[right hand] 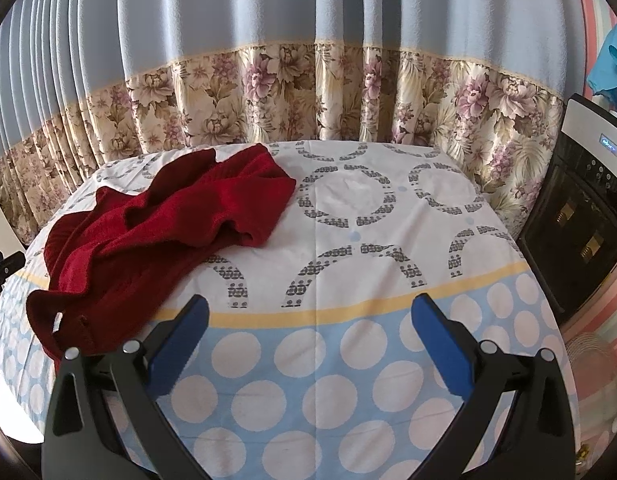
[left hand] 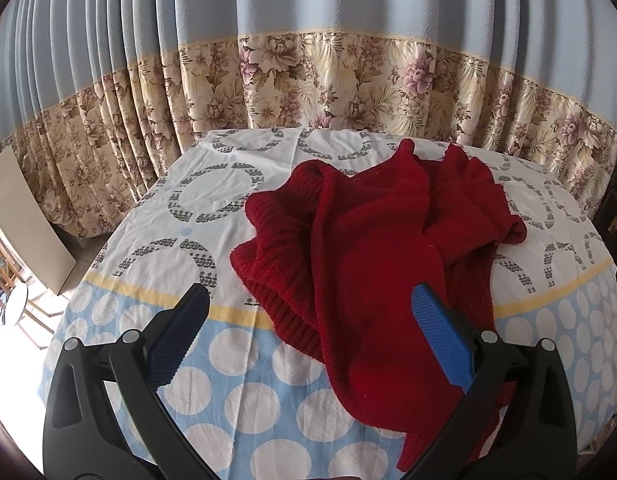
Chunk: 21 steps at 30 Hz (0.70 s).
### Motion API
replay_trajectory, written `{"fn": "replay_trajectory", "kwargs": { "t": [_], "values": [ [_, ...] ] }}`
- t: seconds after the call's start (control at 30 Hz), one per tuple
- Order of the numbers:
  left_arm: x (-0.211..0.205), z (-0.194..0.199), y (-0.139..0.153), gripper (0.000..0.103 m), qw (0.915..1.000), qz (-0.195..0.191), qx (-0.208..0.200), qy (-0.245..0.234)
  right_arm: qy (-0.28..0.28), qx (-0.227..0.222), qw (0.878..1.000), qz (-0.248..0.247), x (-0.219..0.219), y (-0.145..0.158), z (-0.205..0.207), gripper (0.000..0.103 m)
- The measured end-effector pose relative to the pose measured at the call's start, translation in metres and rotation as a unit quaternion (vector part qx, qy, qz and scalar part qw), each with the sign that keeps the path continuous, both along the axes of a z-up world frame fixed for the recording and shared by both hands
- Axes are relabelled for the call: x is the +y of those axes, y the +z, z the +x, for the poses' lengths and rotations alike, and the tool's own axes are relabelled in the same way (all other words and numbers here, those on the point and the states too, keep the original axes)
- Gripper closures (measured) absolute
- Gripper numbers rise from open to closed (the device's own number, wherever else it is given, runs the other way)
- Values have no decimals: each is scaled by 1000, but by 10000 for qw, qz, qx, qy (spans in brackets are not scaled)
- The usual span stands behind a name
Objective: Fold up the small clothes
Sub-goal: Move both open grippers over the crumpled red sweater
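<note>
A dark red knitted garment (left hand: 372,240) lies crumpled on the table, its ribbed hem bunched at the left. My left gripper (left hand: 310,300) hovers open just above the garment's near part, its right blue finger over the red knit and nothing between the pads. In the right wrist view the same red garment (right hand: 148,232) lies at the left half of the table. My right gripper (right hand: 310,308) stands open over the bare cloth to the right of it, holding nothing. The left gripper's tip (right hand: 4,266) shows at the far left edge.
A tablecloth (right hand: 348,360) with white dots on blue, a yellow stripe and grey rings covers the table. Blue and floral curtains (left hand: 308,60) hang right behind it. A black and white appliance (right hand: 580,220) stands at the right.
</note>
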<state>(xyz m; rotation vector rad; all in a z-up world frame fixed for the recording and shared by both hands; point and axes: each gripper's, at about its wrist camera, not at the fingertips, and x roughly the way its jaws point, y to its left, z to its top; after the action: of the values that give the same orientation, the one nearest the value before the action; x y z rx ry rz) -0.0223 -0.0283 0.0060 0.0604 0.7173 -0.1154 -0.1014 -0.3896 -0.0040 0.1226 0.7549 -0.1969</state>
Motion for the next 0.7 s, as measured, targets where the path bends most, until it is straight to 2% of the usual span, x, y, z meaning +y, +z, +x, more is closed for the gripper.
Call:
{"fn": "replay_trajectory", "kwargs": {
  "t": [0.4, 0.7],
  "values": [
    [-7, -11, -2, 3, 9998, -40, 40, -201, -27, -102, 9999, -10, 0, 8, -6, 2],
    [-6, -13, -11, 3, 9997, -235, -31, -73, 224, 56, 9990, -395, 8, 19, 1, 2]
  ]
}}
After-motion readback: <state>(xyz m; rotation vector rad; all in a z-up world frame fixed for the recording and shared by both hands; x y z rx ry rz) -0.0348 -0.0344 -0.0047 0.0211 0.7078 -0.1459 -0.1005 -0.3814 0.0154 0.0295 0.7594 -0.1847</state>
